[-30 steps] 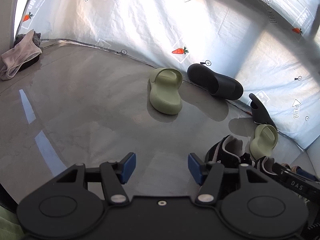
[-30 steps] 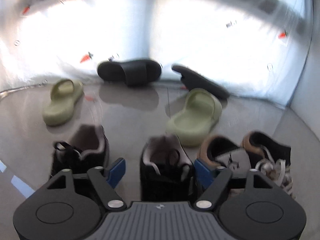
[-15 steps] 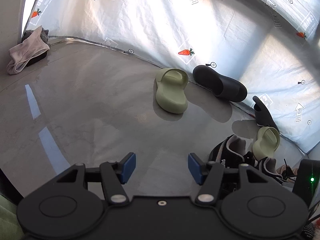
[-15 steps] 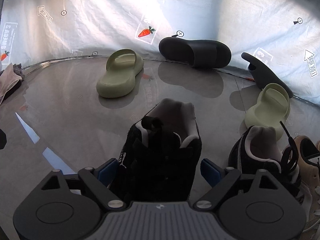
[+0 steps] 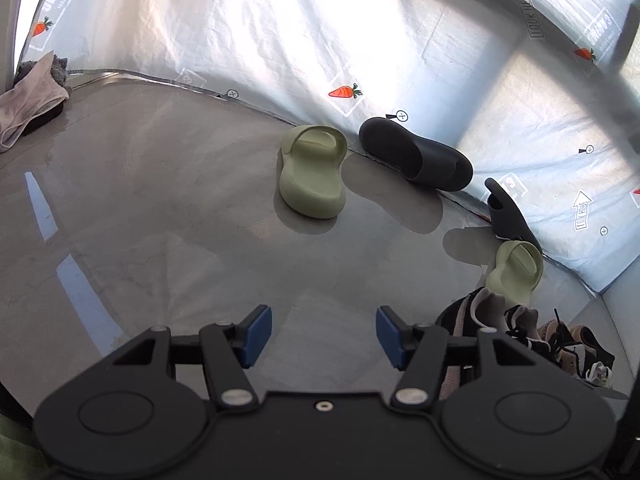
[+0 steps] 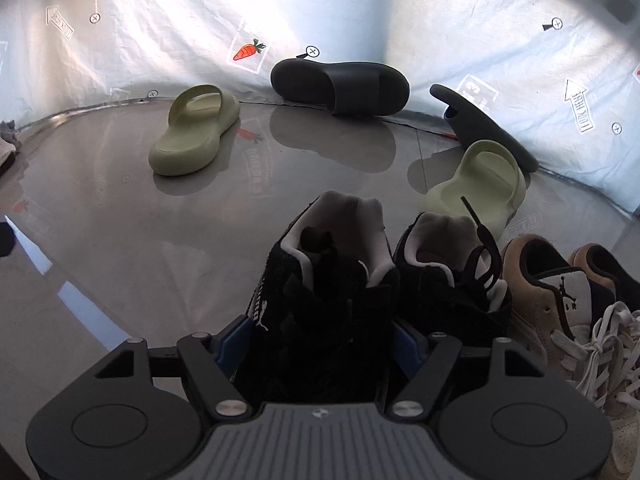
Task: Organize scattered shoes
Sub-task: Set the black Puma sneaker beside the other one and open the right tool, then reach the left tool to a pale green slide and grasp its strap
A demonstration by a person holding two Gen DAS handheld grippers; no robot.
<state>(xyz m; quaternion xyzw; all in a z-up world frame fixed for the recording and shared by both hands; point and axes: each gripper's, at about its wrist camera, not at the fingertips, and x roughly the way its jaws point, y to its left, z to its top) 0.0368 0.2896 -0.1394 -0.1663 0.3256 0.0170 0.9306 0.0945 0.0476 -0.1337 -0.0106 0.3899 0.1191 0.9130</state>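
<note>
Grey, glossy floor [image 6: 120, 240] carries the whole scatter. Since a second ago, the right gripper [image 6: 320, 344] has swung from its mate onto a black sneaker [image 6: 324, 288], jaws now pressed to both its sides, and has brought it beside that mate [image 6: 448, 276] at two o'clock: a judged pairing, nearly finished.

The left gripper [image 5: 323, 336] still hangs wide and empty.

Eight shoes are counted: two black sneakers, two tan sneakers [image 6: 560, 300], two green slides [image 6: 196, 132], and two black slides [image 6: 344, 84] at twelve, one tipped against the backdrop.
</note>
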